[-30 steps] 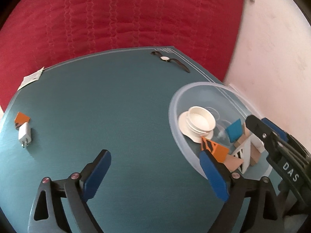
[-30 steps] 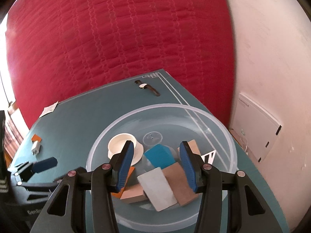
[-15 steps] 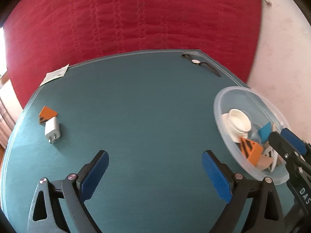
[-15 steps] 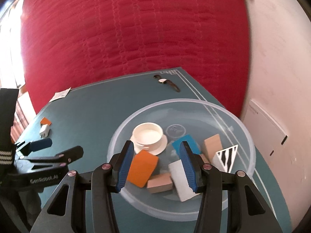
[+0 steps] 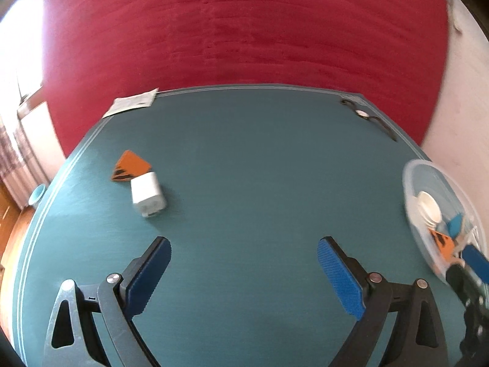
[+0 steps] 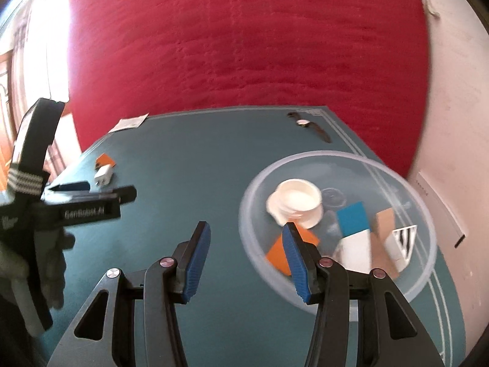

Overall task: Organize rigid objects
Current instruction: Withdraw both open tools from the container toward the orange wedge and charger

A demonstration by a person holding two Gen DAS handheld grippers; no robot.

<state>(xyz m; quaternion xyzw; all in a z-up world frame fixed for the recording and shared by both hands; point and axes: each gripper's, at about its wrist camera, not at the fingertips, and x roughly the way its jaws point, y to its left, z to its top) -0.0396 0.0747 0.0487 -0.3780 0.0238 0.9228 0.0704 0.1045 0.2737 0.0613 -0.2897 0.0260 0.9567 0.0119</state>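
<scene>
A white charger cube [image 5: 148,195] lies on the teal table beside an orange block [image 5: 130,166], ahead and left of my open, empty left gripper [image 5: 243,263]. Both also show in the right wrist view, the charger [image 6: 103,176] and the orange block [image 6: 104,159]. A clear plastic bowl [image 6: 409,183] at the right holds a white cup [image 6: 298,200], orange, blue, white, tan and striped blocks. My right gripper [image 6: 246,250] is open and empty, just left of the bowl's near rim. The bowl [image 5: 424,171] sits at the right edge of the left wrist view.
A black wristwatch [image 5: 366,117] lies at the table's far right corner. A white paper slip [image 5: 133,104] lies on the far left edge. A red quilted wall stands behind the table [image 5: 259,159], a white wall to the right.
Both grippers have swung left and pulled back. The bowl has slid to the right in both views and the charger and orange block have come nearer the left gripper. The right gripper has left the bowl.
</scene>
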